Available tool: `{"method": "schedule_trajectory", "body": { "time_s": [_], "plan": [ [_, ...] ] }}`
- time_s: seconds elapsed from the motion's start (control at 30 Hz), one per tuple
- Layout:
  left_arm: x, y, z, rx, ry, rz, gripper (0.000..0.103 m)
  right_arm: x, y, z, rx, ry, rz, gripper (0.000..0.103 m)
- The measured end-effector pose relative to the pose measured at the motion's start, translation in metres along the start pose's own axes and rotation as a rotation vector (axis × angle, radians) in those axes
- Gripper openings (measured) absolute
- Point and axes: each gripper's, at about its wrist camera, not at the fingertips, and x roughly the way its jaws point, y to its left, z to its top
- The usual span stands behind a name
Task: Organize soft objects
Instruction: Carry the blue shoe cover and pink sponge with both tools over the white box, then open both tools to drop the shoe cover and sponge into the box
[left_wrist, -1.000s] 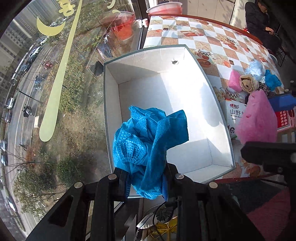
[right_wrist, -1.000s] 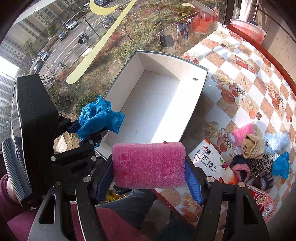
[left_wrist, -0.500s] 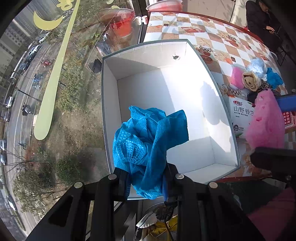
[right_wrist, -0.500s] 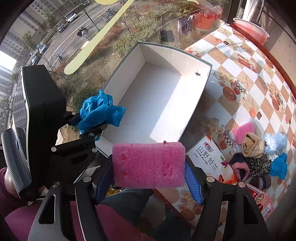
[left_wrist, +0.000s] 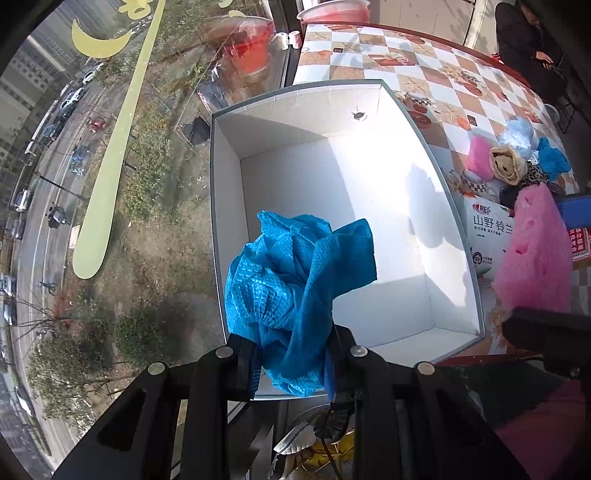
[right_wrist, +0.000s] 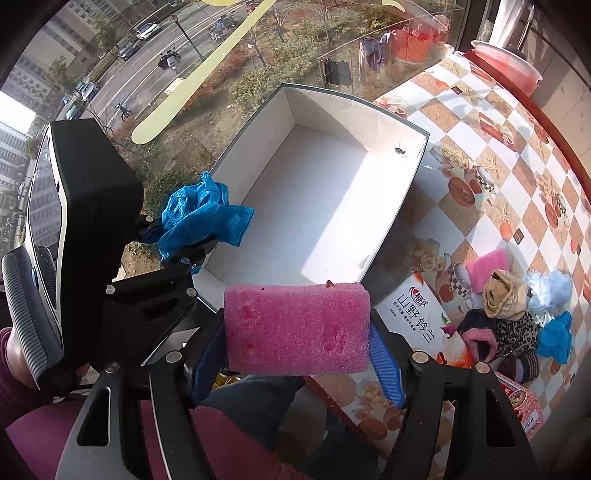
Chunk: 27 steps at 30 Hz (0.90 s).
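My left gripper (left_wrist: 291, 354) is shut on a crumpled blue cloth (left_wrist: 295, 280) and holds it above the near left corner of an empty white box (left_wrist: 332, 192). The cloth (right_wrist: 199, 218) and box (right_wrist: 317, 199) also show in the right wrist view. My right gripper (right_wrist: 297, 354) is shut on a pink sponge (right_wrist: 295, 328), held above the table edge just in front of the box. The sponge (left_wrist: 535, 254) appears at the right in the left wrist view.
A pile of soft items (right_wrist: 509, 314) lies on the checkered table (right_wrist: 480, 147) right of the box: pink, tan, leopard, light blue and blue pieces. A printed packet (right_wrist: 417, 325) lies beside the box. A window is behind the box. A red basin (right_wrist: 506, 62) stands far back.
Both grippers have moved slightly forward and up over the near end of the box, still holding the blue cloth and the pink sponge.
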Motion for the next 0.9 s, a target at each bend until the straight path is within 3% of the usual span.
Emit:
{"method": "schedule_trajectory", "body": {
  "time_s": [0.77,0.87,0.9],
  "plan": [
    [0.002,0.008,0.006,-0.030,-0.001,-0.019,0.030,0.001,0.016,0.010,-0.106,-0.017,0.006,0.071],
    [0.001,0.009,0.010,-0.042,-0.016,-0.030,0.042,0.000,0.018,0.012,-0.120,-0.029,0.019,0.071],
    [0.000,0.009,0.010,-0.040,-0.024,-0.032,0.057,0.000,0.018,0.012,-0.123,-0.030,0.023,0.072]
  ]
}}
